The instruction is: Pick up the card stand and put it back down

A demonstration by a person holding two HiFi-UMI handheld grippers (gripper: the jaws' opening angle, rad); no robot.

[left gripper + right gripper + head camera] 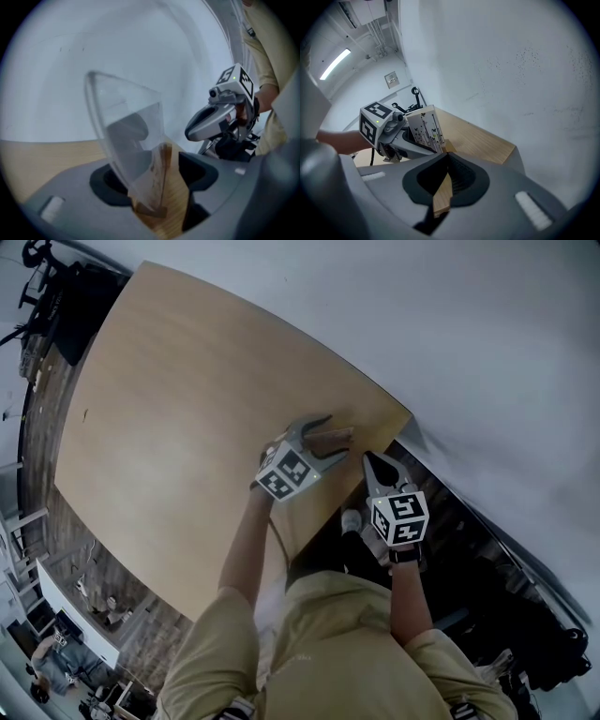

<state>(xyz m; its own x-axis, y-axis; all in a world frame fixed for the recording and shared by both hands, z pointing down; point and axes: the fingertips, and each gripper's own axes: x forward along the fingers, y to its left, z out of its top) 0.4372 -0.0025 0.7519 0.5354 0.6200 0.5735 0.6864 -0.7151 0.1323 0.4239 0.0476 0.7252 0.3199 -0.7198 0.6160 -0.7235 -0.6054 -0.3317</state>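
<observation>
The card stand (pixel 339 436), a clear curved sheet on a small wooden base, stands on the wooden table (pixel 187 409) close to its near right corner. My left gripper (pixel 330 438) reaches around it, open, one jaw on each side. In the left gripper view the card stand (pixel 136 140) rises between the jaws of my left gripper (pixel 154 174), and bare table shows between it and the right pad. The right gripper view shows a printed card in the card stand (pixel 424 126). My right gripper (pixel 370 458) hovers off the table edge to the right, shut and empty.
A pale wall (pixel 469 334) runs along the table's far and right sides. The table corner (pixel 408 413) lies just beyond the stand. Dark equipment (pixel 66 306) sits at the far left, and floor clutter (pixel 56 652) lies below the near edge.
</observation>
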